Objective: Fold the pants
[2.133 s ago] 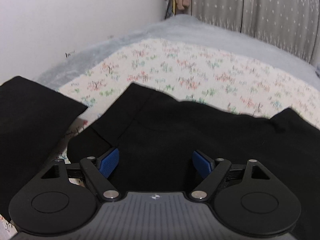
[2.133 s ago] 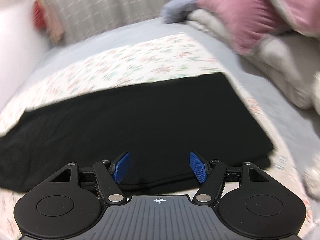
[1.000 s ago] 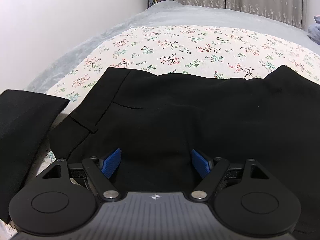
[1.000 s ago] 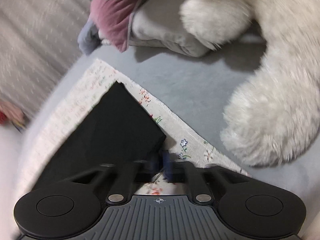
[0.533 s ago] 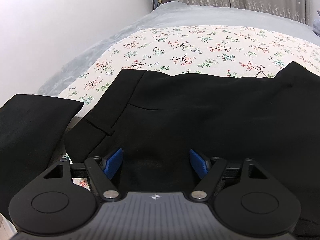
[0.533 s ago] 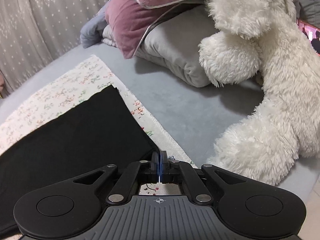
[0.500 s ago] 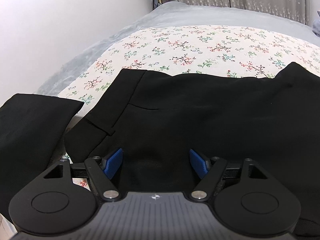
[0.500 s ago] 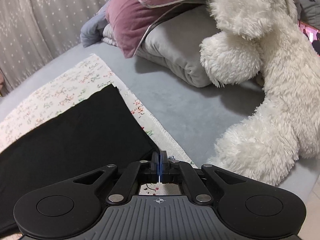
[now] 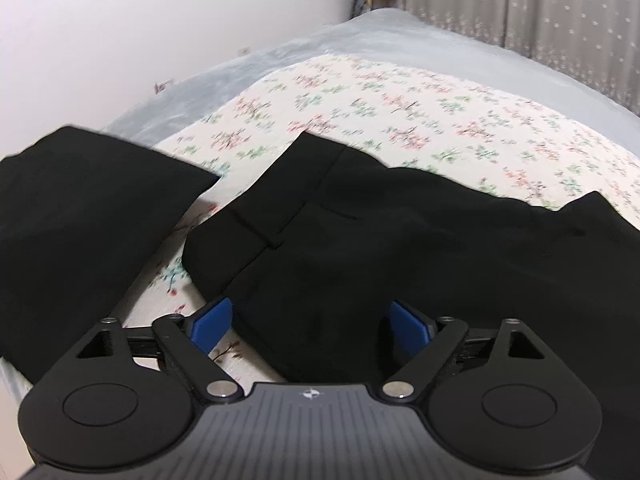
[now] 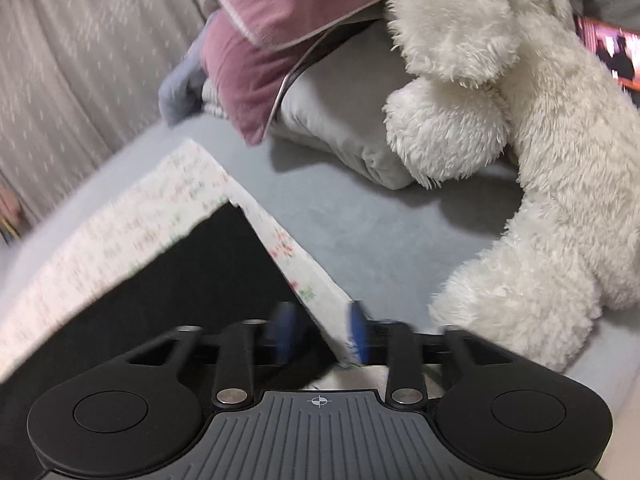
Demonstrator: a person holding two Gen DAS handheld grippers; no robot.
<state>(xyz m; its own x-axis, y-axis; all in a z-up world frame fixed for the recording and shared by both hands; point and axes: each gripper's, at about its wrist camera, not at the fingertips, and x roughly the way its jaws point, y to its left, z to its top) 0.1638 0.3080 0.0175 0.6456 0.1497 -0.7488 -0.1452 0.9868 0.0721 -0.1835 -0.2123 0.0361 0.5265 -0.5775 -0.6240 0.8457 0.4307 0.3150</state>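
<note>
Left wrist: left tool [image 9: 308,322] opening, pants [image 9: 400,248] between | right tool [image 10: 320,334] opening

Your left tool [image 9: 308,324] is matte black, with two blue pads [image 9: 210,322] on angled black link arms. Each arm pivots on a silver screw [image 9: 218,389], and a round disc [image 9: 100,407] sits on either side. The ribbed grey housing [image 9: 310,432] between them bears a small white diamond mark. Your right tool [image 10: 320,334] is built the same, with blue pads [image 10: 285,332], silver screws [image 10: 231,396] and a crosshair mark [image 10: 319,401] on its housing.
</note>
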